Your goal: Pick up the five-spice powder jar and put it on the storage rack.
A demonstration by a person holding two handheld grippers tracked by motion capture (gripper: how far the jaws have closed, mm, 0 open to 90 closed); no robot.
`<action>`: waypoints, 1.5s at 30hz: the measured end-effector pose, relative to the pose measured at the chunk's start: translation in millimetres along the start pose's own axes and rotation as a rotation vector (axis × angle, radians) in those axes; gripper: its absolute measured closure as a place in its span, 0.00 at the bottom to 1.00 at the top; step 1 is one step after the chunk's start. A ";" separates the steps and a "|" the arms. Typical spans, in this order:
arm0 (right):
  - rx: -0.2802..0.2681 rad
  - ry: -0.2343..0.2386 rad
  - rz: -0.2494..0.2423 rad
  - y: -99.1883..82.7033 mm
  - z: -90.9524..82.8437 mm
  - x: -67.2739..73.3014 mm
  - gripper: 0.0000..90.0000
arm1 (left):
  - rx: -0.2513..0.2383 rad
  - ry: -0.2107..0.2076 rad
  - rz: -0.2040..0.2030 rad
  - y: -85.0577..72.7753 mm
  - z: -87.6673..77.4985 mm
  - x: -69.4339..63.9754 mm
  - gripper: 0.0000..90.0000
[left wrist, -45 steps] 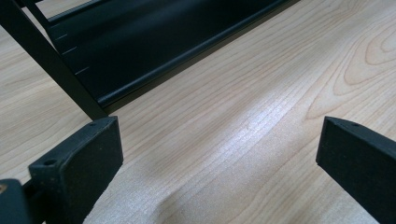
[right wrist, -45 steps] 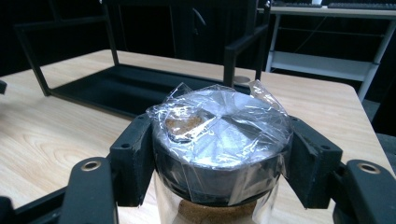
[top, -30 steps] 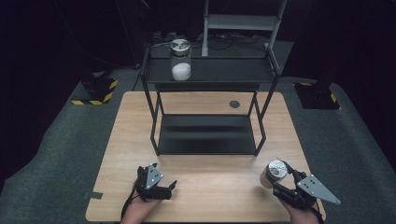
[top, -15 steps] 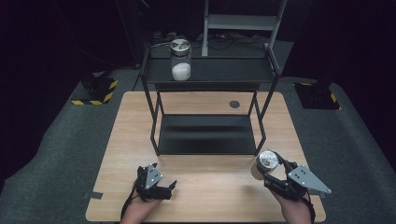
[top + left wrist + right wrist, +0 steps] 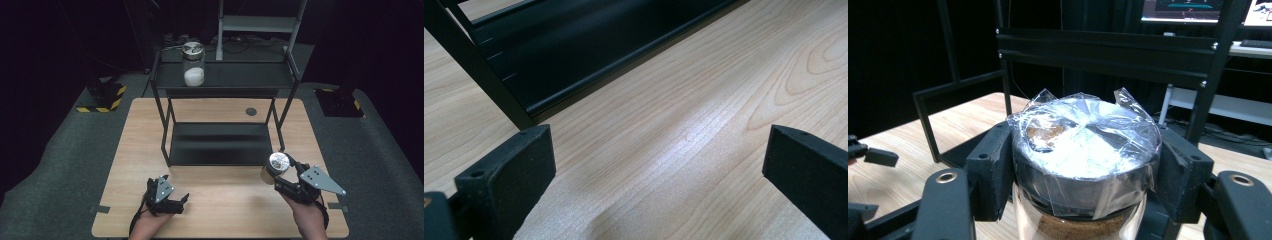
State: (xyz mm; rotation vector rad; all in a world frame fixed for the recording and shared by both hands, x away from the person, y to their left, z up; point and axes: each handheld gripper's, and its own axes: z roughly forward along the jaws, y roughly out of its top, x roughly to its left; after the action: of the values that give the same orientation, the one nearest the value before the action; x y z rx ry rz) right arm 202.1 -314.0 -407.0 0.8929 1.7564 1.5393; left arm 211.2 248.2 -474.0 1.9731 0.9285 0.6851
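On the right of the wooden tabletop [image 5: 220,200], just in front of the black metal rack [image 5: 222,145], your right gripper [image 5: 280,172] held a round glass jar [image 5: 272,167]. Its jaws were clamped on either side of the jar's dark lid. Your left gripper [image 5: 172,202] sat low near the front edge at the left, well apart from the jar, its jaws wide with nothing between them.

The right gripper view gave what the high view could not: crinkled clear film stretched over the jar lid [image 5: 1085,145], corners sticking up, and brown grainy contents under the glass. The left gripper view showed the pale wood grain close up and the rack's flat black lower shelf [image 5: 589,50] with a square leg.

From the high view alone you had the second jar [image 5: 193,65] on the rack's top shelf, metal-lidded, with white powder at the bottom.
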 end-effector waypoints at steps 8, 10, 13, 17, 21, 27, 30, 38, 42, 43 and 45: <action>-0.015 0.008 -0.018 12.8 13.0 0.3 0.38 | -0.003 -0.003 -0.005 -0.6 -0.6 1.2 0.01; -0.015 0.009 -0.018 15.6 16.7 -0.4 0.38 | -0.004 -0.004 -0.006 -0.8 -0.6 1.4 0.01; -0.014 0.012 -0.018 19.5 22.9 -1.5 0.38 | -0.004 -0.005 -0.005 -0.8 -0.6 1.5 0.01; -0.023 0.014 -0.015 23.4 29.8 -2.5 0.38 | -0.006 -0.006 -0.007 -1.1 -0.6 2.0 0.01; -0.041 0.018 -0.026 29.2 36.3 -1.4 0.38 | -0.006 -0.008 -0.011 -1.2 -0.6 2.6 0.01; -0.061 0.022 -0.036 39.4 44.6 0.3 0.38 | -0.008 -0.009 -0.014 -1.6 -0.9 3.0 0.01; -0.072 0.022 -0.039 43.5 47.3 1.3 0.38 | -0.010 -0.010 -0.016 -1.9 -1.0 3.4 0.01; -0.092 0.029 -0.029 54.6 53.5 1.7 0.38 | -0.014 -0.013 -0.022 -2.7 -1.3 4.2 0.01; -0.105 0.030 -0.032 61.6 55.9 1.8 0.38 | -0.016 -0.015 -0.021 -3.1 -1.3 4.5 0.01; -0.107 0.029 -0.032 63.2 56.0 2.2 0.38 | -0.016 -0.015 -0.021 -3.1 -1.4 4.5 0.01; -0.118 0.029 -0.035 67.8 56.7 2.0 0.38 | -0.017 -0.015 -0.021 -3.2 -1.4 4.6 0.01</action>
State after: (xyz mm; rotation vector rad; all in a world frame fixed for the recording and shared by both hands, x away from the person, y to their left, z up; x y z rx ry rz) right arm 252.9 -274.3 -346.5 0.7810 1.6730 1.6224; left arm 211.7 253.8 -475.5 1.9487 0.9302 0.6628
